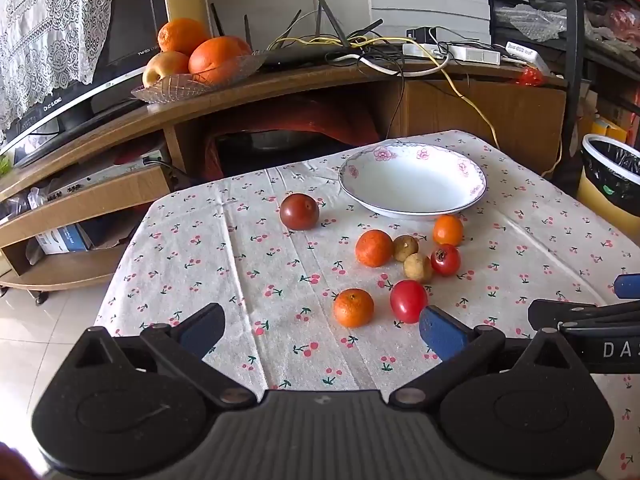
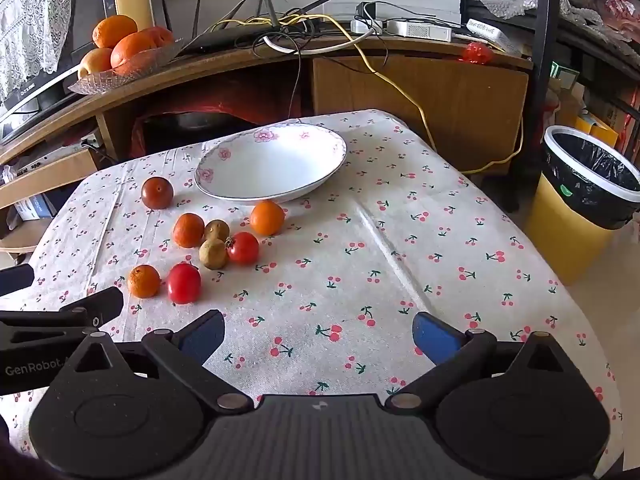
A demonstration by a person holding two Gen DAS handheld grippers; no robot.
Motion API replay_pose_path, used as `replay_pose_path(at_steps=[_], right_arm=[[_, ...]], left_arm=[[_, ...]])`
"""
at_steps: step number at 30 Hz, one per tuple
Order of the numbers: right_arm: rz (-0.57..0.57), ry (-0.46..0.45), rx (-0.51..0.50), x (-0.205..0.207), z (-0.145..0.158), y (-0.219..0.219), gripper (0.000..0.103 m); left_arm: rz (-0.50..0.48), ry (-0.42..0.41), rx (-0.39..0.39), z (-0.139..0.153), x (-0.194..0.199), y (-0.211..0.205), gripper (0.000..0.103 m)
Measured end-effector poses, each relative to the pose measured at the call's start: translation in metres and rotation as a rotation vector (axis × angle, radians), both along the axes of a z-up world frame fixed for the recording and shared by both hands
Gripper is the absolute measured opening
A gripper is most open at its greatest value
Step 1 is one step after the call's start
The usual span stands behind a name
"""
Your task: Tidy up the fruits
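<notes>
Step in hand: the start, by my reading; no fruit is collected yet. Landmark is the white floral plate on the cherry-print tablecloth.

Left gripper: claw spread wide, nothing between the pads, hovering over the near edge of the cloth. Right gripper: also spread and empty, on the near side of the plate, well apart from it.

Fruit positions:
- dark red tomato, left of the plate, near it
- small orange, just beside the plate's near rim
- tangerine, two brown longans and a red tomato, clustered nearer than the plate
- second tangerine and an oval red tomato, nearest the left gripper

Containers: the plate holds nothing. The glass dish on the shelf beyond the plate holds large oranges and an apple.

Next move, as a judgement: the left gripper lowers over the second tangerine or the oval tomato and closes gently, since round fruit may roll.
</notes>
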State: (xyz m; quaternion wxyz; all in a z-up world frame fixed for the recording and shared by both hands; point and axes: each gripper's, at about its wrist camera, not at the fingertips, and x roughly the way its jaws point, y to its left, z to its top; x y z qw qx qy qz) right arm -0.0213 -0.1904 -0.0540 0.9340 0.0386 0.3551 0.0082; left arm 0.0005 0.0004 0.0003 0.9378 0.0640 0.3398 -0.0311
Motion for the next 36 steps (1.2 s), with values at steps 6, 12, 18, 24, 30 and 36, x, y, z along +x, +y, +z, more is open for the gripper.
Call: replay_pose_path(at_steps=[6,12,18,24,30,36], right_arm=[[0.005,-0.002,-0.004,0.000,0.001,0.001,0.095],[0.024,-0.007,0.003,0.002,-0.003,0.003,0.094],[0.043,-0.002,0.008,0.004,-0.004,0.007,0.091],[0.050,0.006,0.015,0.005,-0.005,0.006,0.089],[0.054,0.005,0.020,0.006,-0.005,0.008,0.088],[0.061,0.005,0.027,0.006,-0.006,0.008,0.086]], left_arm=[[-0.008,-0.001,0.014,-0.001,0.001,-0.001,0.103],[0.001,-0.003,0.018,-0.003,0.000,0.000,0.103],[-0.002,0.000,0.013,-0.004,0.001,0.002,0.103],[-0.007,0.003,0.017,-0.005,0.002,0.001,0.103],[-0.007,0.000,0.021,-0.005,0.002,0.001,0.103],[-0.010,-0.004,0.025,-0.006,0.002,0.001,0.103]])
